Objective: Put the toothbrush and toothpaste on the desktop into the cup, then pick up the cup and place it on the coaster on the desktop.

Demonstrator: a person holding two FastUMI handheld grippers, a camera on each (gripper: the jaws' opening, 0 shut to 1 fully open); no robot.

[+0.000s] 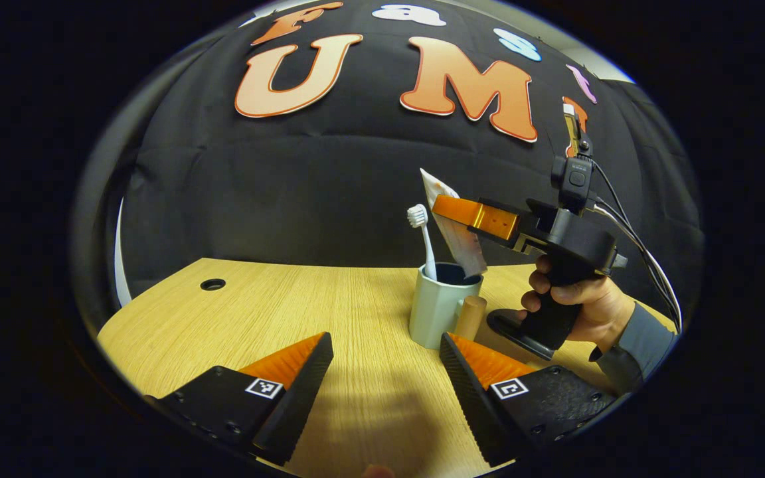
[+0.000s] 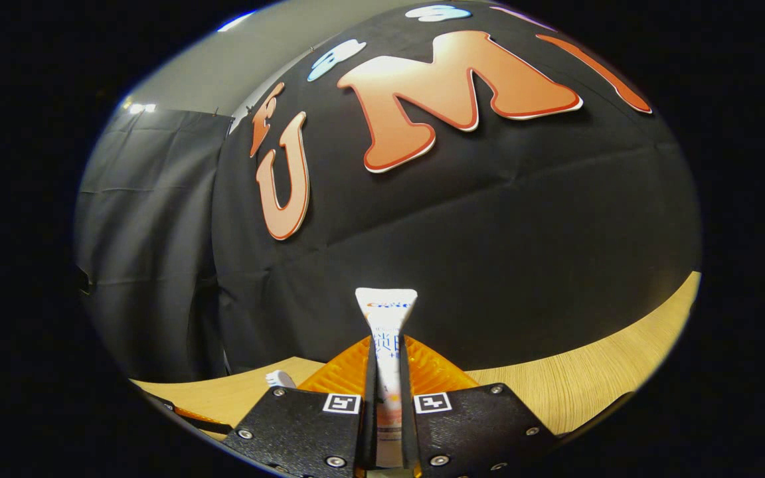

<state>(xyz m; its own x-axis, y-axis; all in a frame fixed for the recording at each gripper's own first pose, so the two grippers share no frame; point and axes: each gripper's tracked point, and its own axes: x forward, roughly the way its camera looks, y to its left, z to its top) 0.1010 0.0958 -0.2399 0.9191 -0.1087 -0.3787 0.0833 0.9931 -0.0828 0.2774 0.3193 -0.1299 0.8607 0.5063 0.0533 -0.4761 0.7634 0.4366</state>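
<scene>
At the far left of the wooden surface (image 1: 289, 299) in the left gripper view there is a small round hole (image 1: 212, 284). Nearer, the left gripper (image 1: 386, 358) hovers low with its fingers spread wide and nothing between them, aimed at the cup; it looks parked in waiting, probably so it stays clear while the other hand works.

Right of centre stands the cup (image 1: 437, 307), upright on the surface. The toothbrush (image 1: 424, 240) is already in it, leaning against the rim with its bristle head up. Just beside the cup's near right side sits a short wooden cylinder (image 1: 470, 317), apparently the cup's handle, though I cannot tell for sure.

The toothpaste (image 1: 452, 229) is tilted with its lower end down inside the cup's mouth and its flat crimped end up. The right gripper (image 1: 452, 207), held by a hand (image 1: 578, 307) in a grey sleeve (image 1: 641, 338), reaches in from the right and pinches the tube above the rim. In the right gripper view the fingers (image 2: 356, 425) press on either side of the toothpaste (image 2: 386, 332), gripping it by its flat faces, which keeps it from twisting. The tube seems ready to be released. Behind the hand lies a dark flat disc (image 1: 512, 326), likely the coaster.
</scene>
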